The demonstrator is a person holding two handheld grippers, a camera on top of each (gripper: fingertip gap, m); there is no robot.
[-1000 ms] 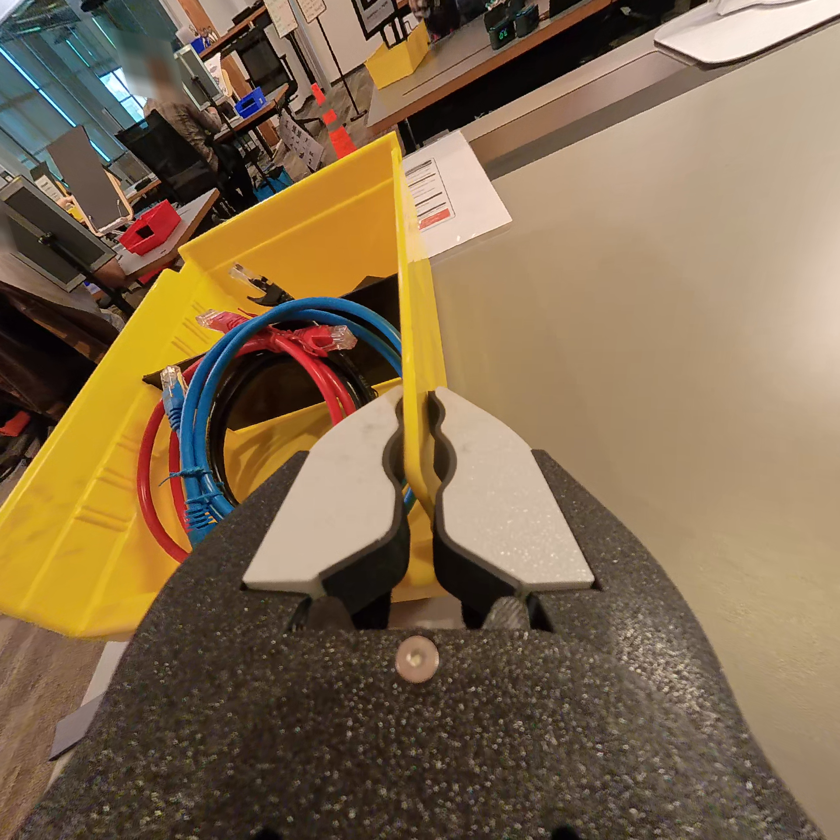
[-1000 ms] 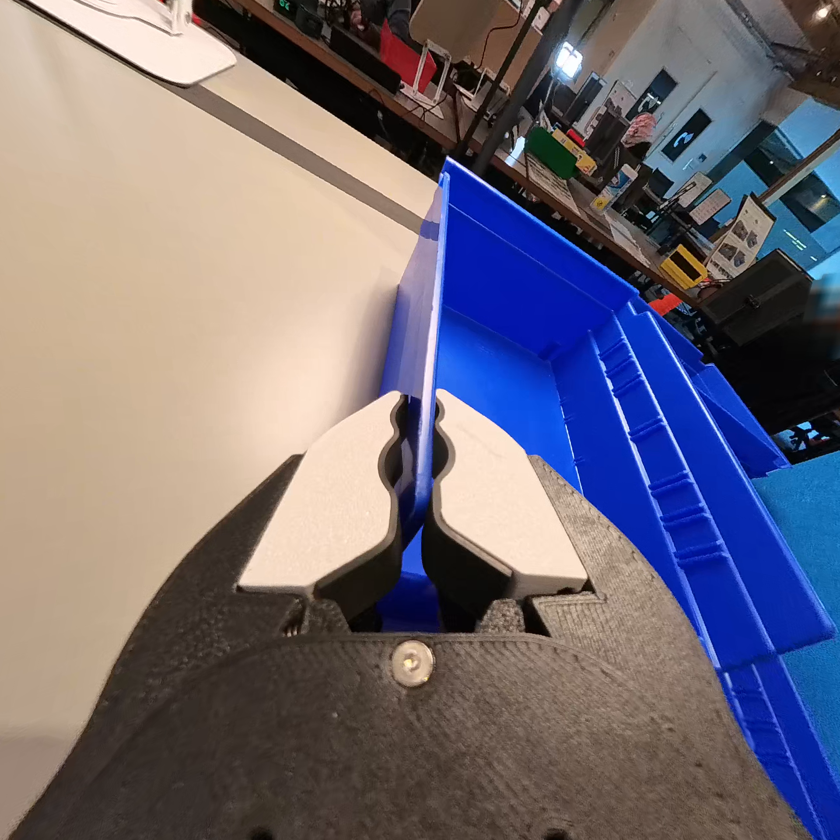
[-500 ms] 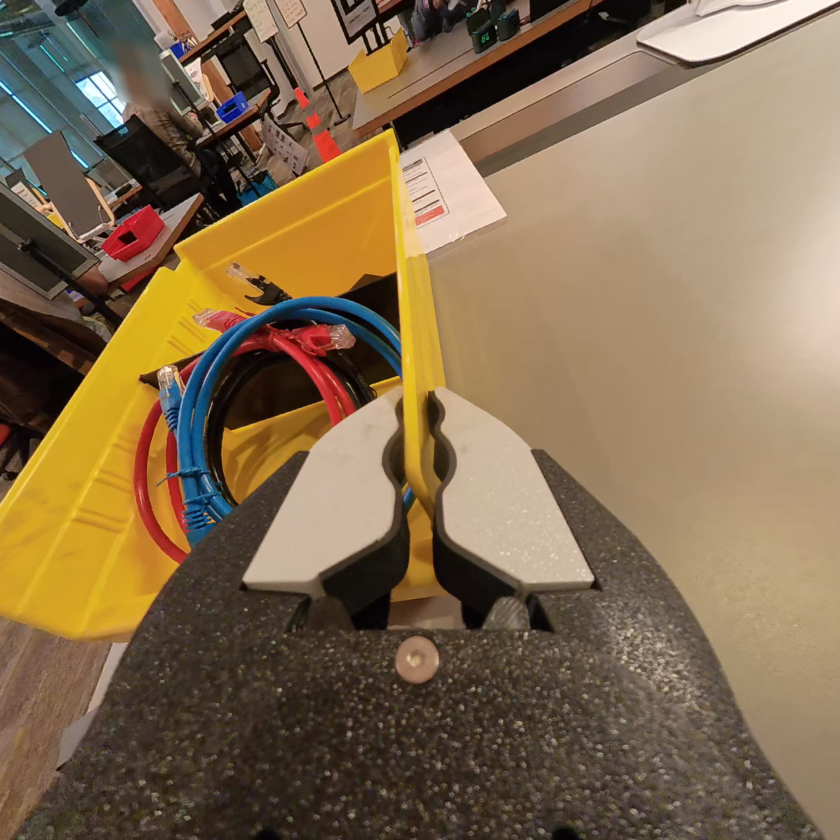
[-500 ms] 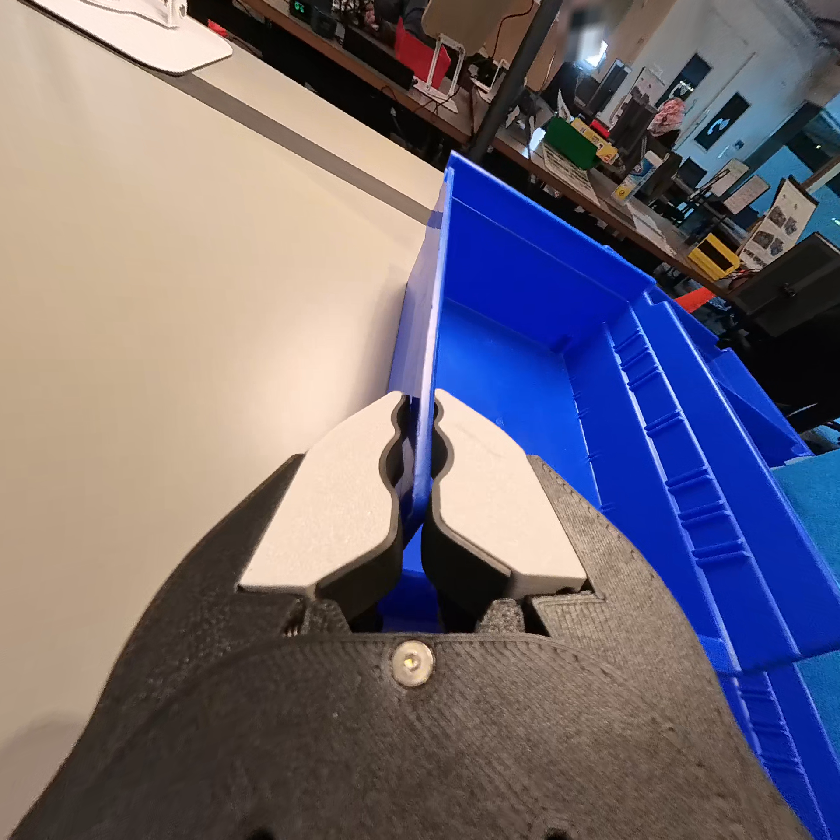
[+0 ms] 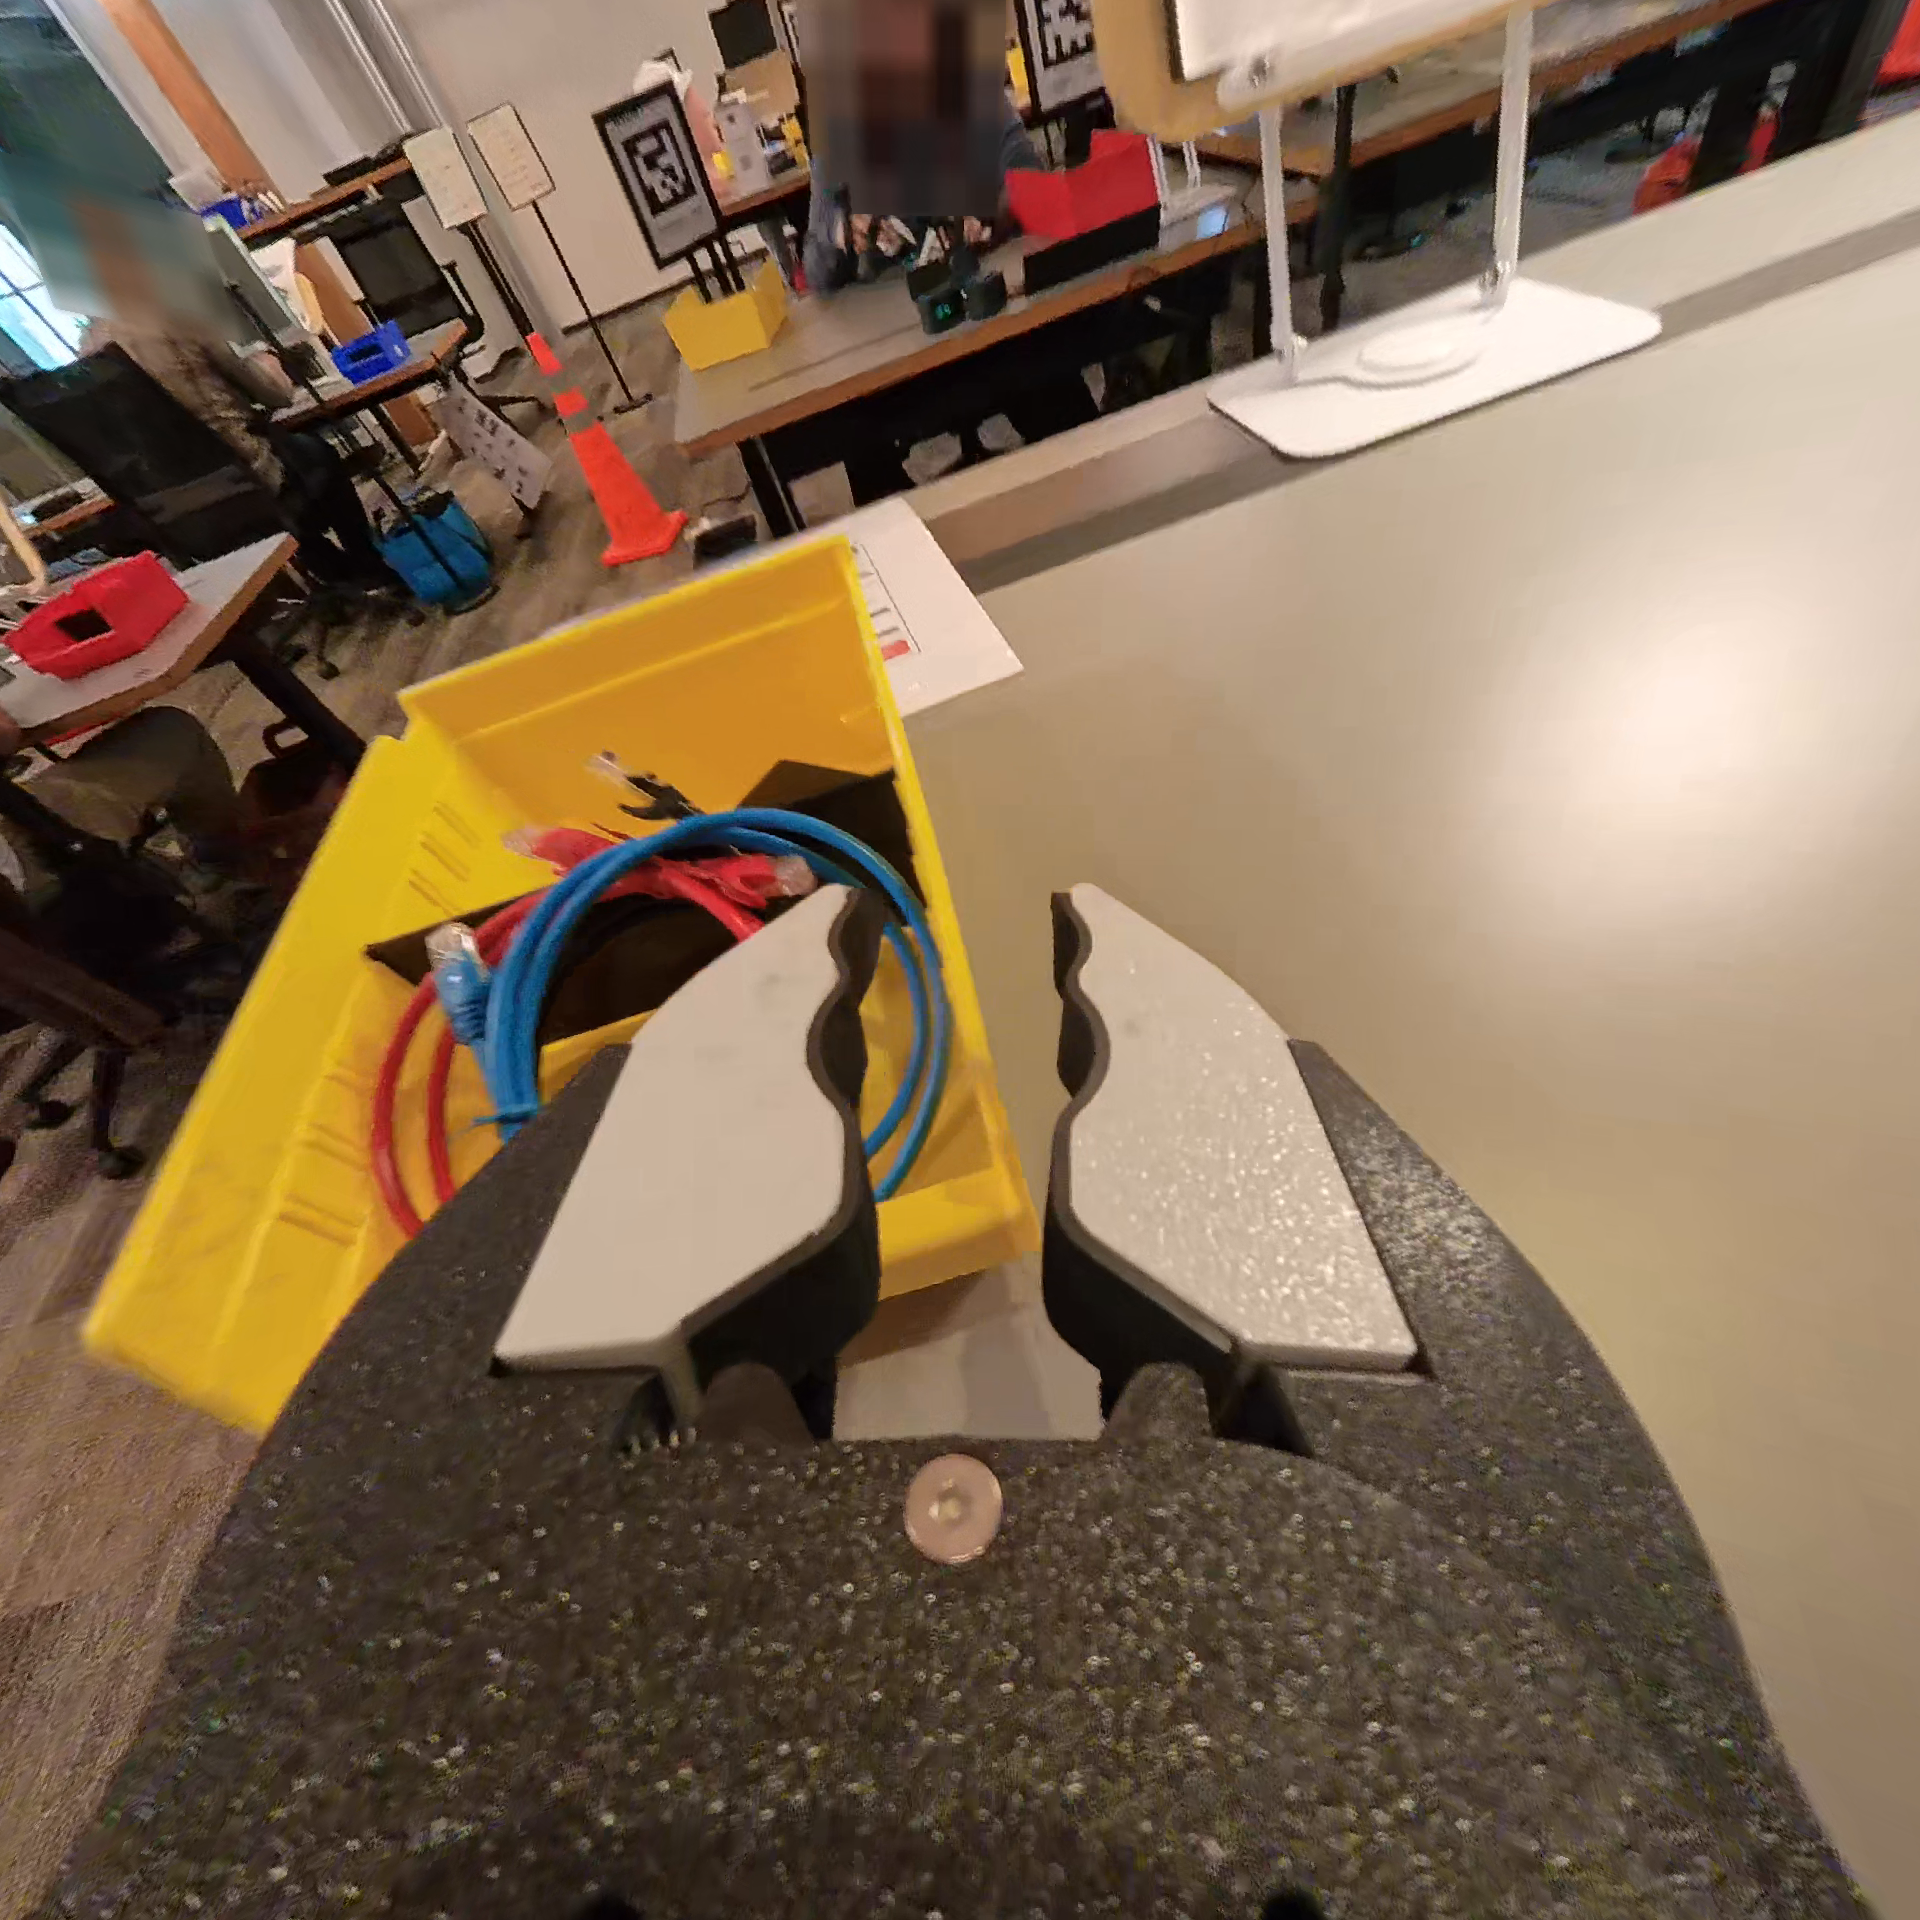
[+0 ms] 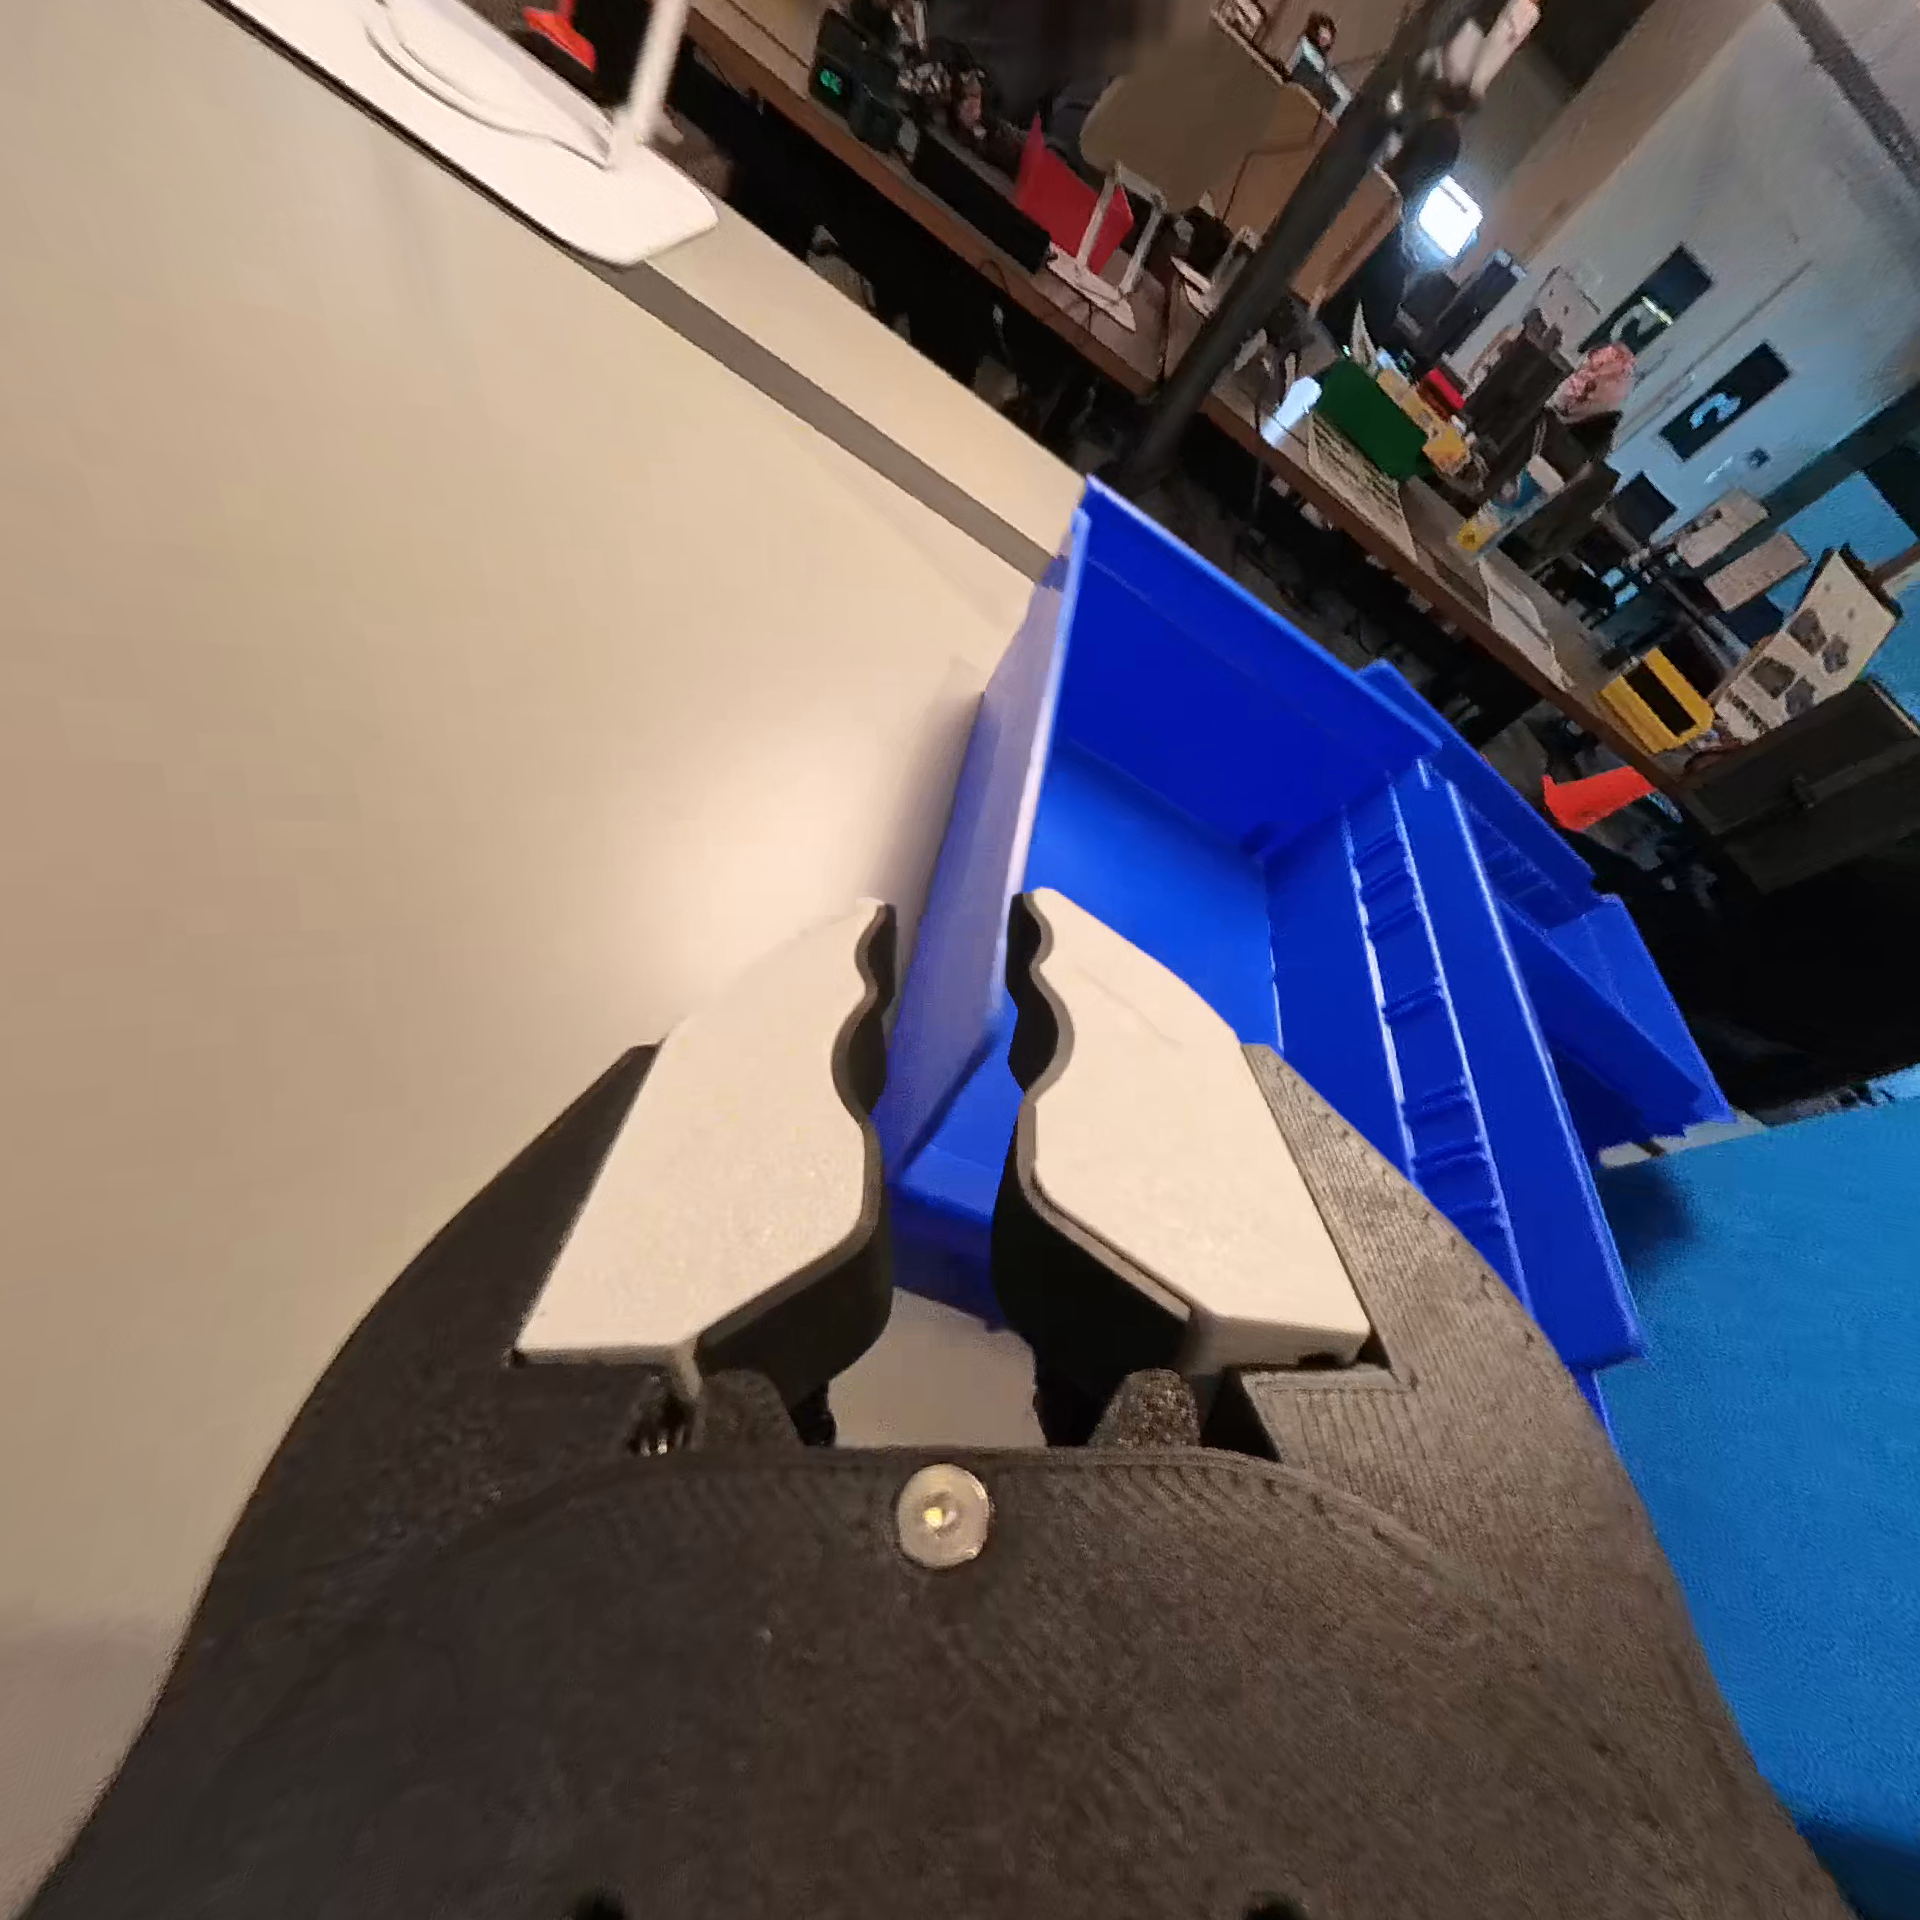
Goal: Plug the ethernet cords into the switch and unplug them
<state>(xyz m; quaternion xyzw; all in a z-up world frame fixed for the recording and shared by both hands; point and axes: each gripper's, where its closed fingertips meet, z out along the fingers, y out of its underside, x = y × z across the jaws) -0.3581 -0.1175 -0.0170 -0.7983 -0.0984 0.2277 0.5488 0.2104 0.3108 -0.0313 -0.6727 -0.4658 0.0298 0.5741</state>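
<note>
Yellow bin (image 5: 665, 717) holds blue cord (image 5: 925, 997) and red cord (image 5: 400, 1091) — other bin (image 6: 1195, 727) blue, table (image 5: 1455, 831) beige.

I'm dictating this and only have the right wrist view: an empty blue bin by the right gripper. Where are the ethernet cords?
Observer: In the left wrist view, a blue cord and a red cord lie coiled in a yellow bin.
Operator: Is the left gripper holding one?
Observer: No. The left gripper is open and empty, over the bin's near right corner.
Operator: Any switch there?
Observer: A black slab lies under the coils. I cannot tell whether it is the switch.
</note>
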